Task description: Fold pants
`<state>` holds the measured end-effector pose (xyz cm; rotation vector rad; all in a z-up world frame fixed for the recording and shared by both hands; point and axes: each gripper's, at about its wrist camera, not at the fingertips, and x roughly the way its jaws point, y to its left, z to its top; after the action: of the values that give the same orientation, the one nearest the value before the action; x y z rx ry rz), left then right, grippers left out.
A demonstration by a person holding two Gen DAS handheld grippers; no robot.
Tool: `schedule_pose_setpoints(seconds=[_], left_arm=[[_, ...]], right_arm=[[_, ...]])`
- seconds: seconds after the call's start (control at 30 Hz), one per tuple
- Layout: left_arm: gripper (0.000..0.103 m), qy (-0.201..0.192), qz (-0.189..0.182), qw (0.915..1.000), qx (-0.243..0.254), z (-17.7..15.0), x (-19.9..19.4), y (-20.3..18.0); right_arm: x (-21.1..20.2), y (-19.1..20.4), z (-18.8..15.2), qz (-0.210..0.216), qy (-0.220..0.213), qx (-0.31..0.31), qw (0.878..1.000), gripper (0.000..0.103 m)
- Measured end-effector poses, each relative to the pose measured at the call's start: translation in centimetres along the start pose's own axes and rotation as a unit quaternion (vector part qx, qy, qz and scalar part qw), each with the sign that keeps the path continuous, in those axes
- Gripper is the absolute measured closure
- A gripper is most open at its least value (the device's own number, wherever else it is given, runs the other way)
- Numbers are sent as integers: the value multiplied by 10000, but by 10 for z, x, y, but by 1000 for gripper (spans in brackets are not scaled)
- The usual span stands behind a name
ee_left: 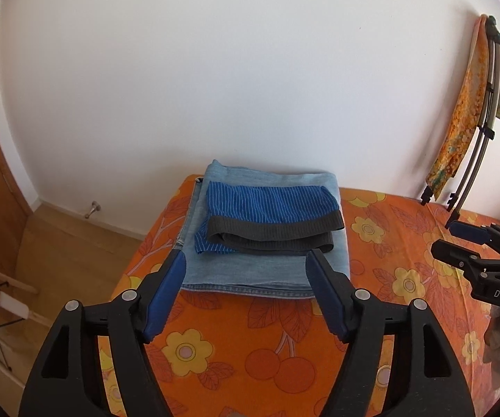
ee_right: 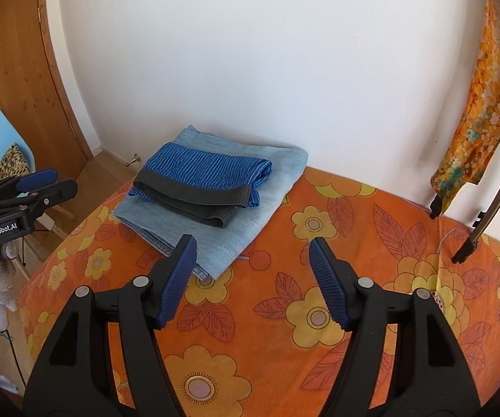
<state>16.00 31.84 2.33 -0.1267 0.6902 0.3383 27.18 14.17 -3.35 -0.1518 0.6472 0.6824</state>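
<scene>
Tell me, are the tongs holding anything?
No. Both the left tongs and the right tongs are open and empty. The folded pants lie untouched on the bed.

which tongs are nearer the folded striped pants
Left. The left tongs open right before the striped pants; the right tongs hang open off to their right over bare bedspread.

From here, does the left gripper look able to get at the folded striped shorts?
Probably yes. The left gripper is open and faces the striped shorts, which lie exposed on top of the folded jeans, with nothing between.
</scene>
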Motion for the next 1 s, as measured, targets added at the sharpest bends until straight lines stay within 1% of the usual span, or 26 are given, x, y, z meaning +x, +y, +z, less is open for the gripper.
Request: schedule_pose_setpoints(seconds=[0.03, 0.07, 0.13, 0.3, 0.33, 0.37, 0.4, 0.43, 0.5, 0.6, 0.63, 0.7, 0.73, 0.8, 0.83, 0.87, 1.0], left_arm=[[24, -57, -66, 10000, -35, -1, -11, -3], [21, -120, -128, 9998, -58, -3, -21, -7], [21, -297, -159, 9993, -148, -6, -42, -14], [21, -484, -416, 9976, -252, -21, -88, -37], [21, -529, -451, 9973, -255, -25, -97, -42], [21, -576, -477, 9969, -234, -29, -107, -48], [21, -608, -491, 9968, -164, -34, -116, -55], [21, -650, -474, 9967, -87, -39, -123, -62], [20, -728, -427, 9964, -55, -50, -137, -74], [18, -738, -464, 9959, -250, -71, -154, -84], [17, -708, -433, 9962, -276, -77, -158, -87], [17, -658, -367, 9969, -231, -88, -164, -95], [15, -654, -330, 9971, -184, -95, -168, -101], [8, -687, -258, 9972, -135, -107, -174, -108], [3, -726, -223, 9970, -161, -114, -177, -109], [1, -761, -200, 9967, -211, -120, -180, -110], [1, -671, -197, 9971, -287, -142, -176, -112]], right_arm=[[-9, 0, -3, 7, -12, -24, 10000, 33], [-19, 1, -7, 6, -30, -51, 10000, 33], [-40, 1, -16, 6, -86, -81, 9999, 33], [-96, -1, -41, -6, -214, -66, 9997, 33], [-107, -1, -47, -22, -248, -66, 9997, 28], [-117, -2, -53, -37, -278, -62, 9996, 14], [-128, -3, -59, -33, -341, -40, 9994, 8], [-140, -4, -65, -22, -427, -9, 9991, 4], [-161, -6, -78, -39, -527, 2, 9986, 4], [-189, -7, -101, -127, -608, -17, 9981, 3], [-197, -8, -109, -162, -619, -17, 9980, 1], [-212, -10, -127, -232, -662, -4, 9975, 0], [-218, -12, -136, -265, -684, 18, 9973, 0], [-227, -16, -152, -325, -688, 76, 9971, 0], [-230, -19, -159, -331, -677, 122, 9971, 0], [-233, -21, -165, -331, -658, 180, 9971, 0], [-235, -32, -183, -278, -563, 479, 9969, 0]])
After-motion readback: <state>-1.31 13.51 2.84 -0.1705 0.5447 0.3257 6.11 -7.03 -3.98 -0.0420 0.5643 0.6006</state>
